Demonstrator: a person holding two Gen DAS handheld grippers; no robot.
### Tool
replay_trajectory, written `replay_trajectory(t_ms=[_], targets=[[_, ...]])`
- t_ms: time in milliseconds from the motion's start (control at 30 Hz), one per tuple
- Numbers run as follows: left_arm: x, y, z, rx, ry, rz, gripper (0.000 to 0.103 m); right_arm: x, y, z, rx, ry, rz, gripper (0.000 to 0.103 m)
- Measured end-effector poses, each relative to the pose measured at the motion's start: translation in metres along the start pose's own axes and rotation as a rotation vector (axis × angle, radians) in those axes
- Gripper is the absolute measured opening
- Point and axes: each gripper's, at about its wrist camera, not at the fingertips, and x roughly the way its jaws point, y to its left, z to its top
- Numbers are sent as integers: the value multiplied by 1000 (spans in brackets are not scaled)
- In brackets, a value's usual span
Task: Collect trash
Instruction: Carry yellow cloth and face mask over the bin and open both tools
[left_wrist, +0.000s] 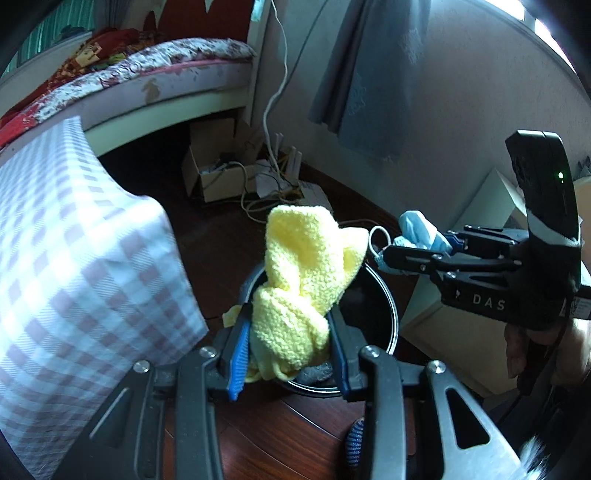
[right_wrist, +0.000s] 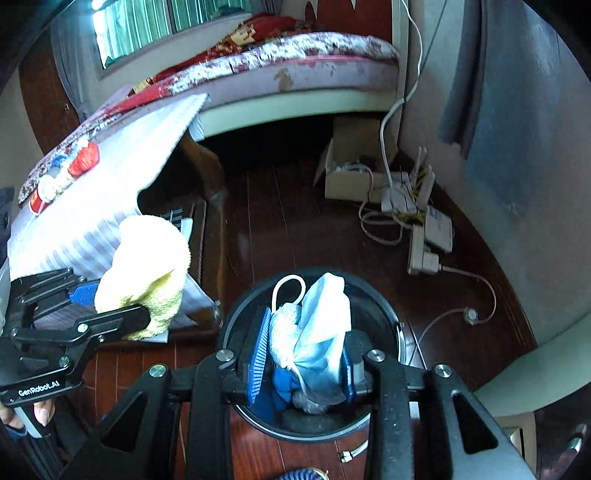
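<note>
Closest to me, the right gripper (right_wrist: 301, 354) has its jaws clenched on a crumpled blue face mask (right_wrist: 321, 328) bundled with a bit of white knitted stuff, its ear loop sticking up. It hangs directly above the open mouth of the black trash bin (right_wrist: 388, 321) that stands on the dark wood floor (right_wrist: 295, 221). Some grey and blue scraps already seem to lie at the bottom, though I can't make out what they are.

Just to its left, the left gripper (left_wrist: 290, 332) is grasping a yellow knitted cloth (left_wrist: 303, 266), jaws squeezed tight around the lower part while the rest puffs up above them. From its own camera the cloth sits over the near edge of the bin; from the right camera it looks off to the side, in front of the checked cloth (left_wrist: 74, 240) that drapes the surface. So I'd say it is near the bin's rim, not squarely above it.

On that surface, farther left, a few small red and white bundles (right_wrist: 70, 170) remain, possibly more rubbish. Beyond the bin a cardboard box (right_wrist: 351, 173), a power strip (right_wrist: 421, 254) and tangled cables lie against the wall, with the bed (right_wrist: 295, 66) behind.

My guess is the job is midway: both pieces are picked up and carried over, neither dropped yet. The mask looks ready to let go; the cloth wants a little shift over first.
</note>
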Motion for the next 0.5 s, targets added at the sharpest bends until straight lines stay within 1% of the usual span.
replay_trajectory(t_ms=[133,433,500], targets=[[17,-4,-3,2,36,-17,39,10,-12,-13,8,36,13,35],[55,-1,3,-8,115,-55,40,42,-17,-31,-13,106,48,35],[62,-3,4,1,123,-60,40,47,-16,-32,-20,110,50,37]])
